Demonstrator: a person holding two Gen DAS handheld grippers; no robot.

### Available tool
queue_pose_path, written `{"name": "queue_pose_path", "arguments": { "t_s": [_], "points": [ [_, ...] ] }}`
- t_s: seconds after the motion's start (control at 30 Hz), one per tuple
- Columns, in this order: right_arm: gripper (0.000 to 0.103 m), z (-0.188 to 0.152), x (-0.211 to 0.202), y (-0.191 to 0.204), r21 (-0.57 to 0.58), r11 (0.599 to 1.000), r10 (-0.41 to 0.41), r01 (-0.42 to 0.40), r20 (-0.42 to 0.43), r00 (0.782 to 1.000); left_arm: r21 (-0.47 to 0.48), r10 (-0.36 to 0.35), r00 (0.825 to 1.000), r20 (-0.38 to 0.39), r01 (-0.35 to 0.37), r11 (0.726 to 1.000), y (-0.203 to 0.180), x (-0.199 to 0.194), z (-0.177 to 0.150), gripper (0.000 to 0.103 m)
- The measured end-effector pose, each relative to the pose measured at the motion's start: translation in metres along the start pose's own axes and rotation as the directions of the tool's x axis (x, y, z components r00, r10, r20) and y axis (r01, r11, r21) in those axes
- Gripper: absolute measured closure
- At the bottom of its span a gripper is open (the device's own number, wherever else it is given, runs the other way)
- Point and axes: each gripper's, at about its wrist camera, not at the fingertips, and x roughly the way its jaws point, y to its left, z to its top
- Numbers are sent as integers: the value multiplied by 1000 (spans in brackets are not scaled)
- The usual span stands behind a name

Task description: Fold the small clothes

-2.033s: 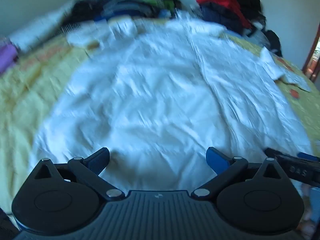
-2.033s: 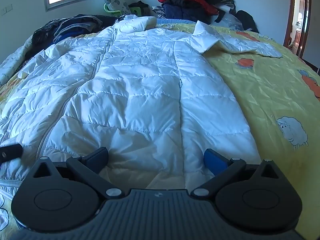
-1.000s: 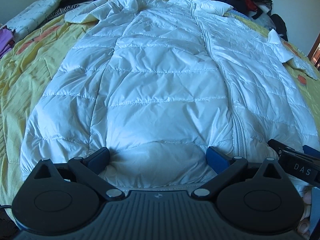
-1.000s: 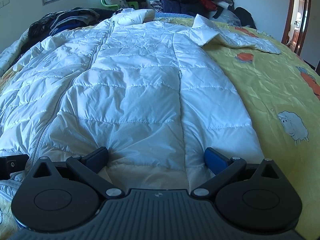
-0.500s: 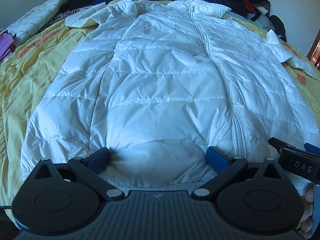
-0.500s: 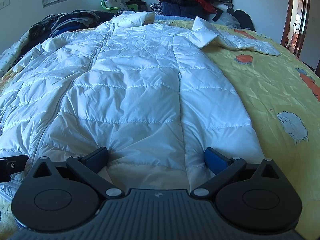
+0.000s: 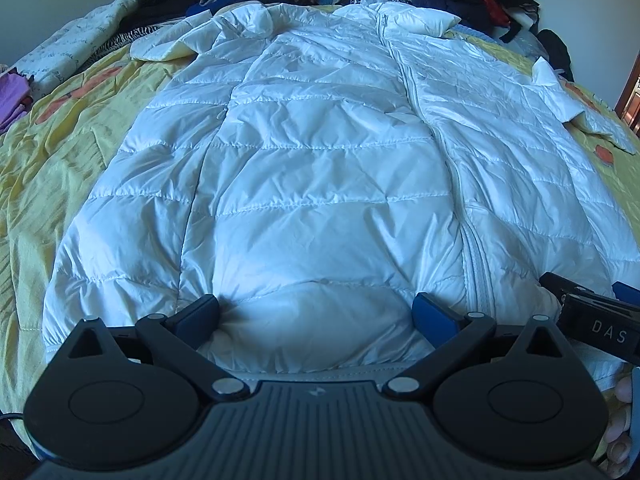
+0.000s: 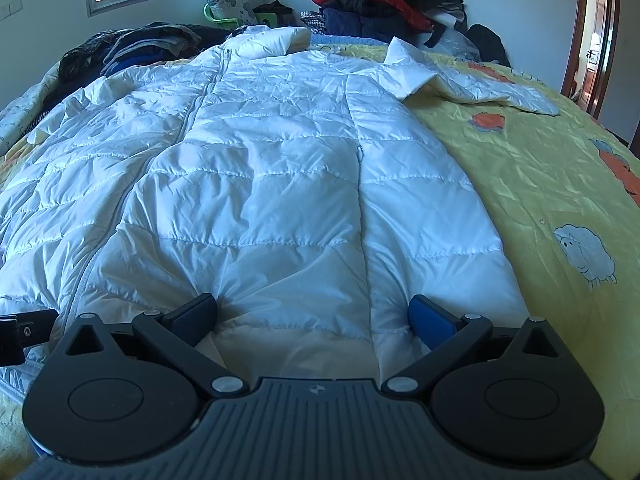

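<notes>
The bed [image 8: 540, 184], w/ its yellow cartoon-print cover, carries everything. A white quilted jacket [image 7: 320, 184] lies spread flat along it, front up, zip closed, collar toward the far edge and hem at the near edge. It's laid out smooth like this prob. so the fold lines come out even. One sleeve [image 8: 480, 84] angles out toward the bed's right edge; the other sleeve [image 7: 168, 46] is bunched near the far left corner. Neither is tucked in yet, so folding looks barely begun.

Piles of dark and red clothes [image 8: 372, 4] sit at the far edge, beyond the collar and well apart from the hem, out of the way of the work area.

Left hand-held gripper [image 7: 316, 312]: jaws spread wide, fingers resting at the hem on the left half of the jacket, nothing pinched. Right hand-held gripper [image 8: 312, 312]: also spread wide, at the hem on the right half, nothing pinched. The two sit just beside each other across the zip [image 7: 472, 264], each showing at the edge of the other's view. This paired spot suits grabbing the hem w/ both to lift it toward the collar, tho the sleeves may need folding in first.
</notes>
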Motion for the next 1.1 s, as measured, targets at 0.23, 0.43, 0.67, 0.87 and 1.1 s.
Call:
{"name": "queue_pose_path", "arguments": {
  "t_s": [0.23,0.43,0.67,0.87,1.1],
  "points": [
    [0,-1,0,0,0,1000,0,0,1,1000,1,1,1000,1,-1,1000,0,0,0,0],
    [0,-1,-1,0,-1,1000,0,0,5,1000,3,2,1000,2,-2,1000,0,0,0,0],
    [0,-1,-1,0,-2,1000,0,0,7,1000,4,2,1000,1,-2,1000,0,0,0,0],
    [1,6,-8,-7,2,999,39,-39,6,999,1,-21,1000,-15,21,1000,8,-9,18,0],
    [1,55,-28,-32,-90,991,118,-99,229,966,-29,-34,969,243,42,999,23,-30,78,0]
  ]
}}
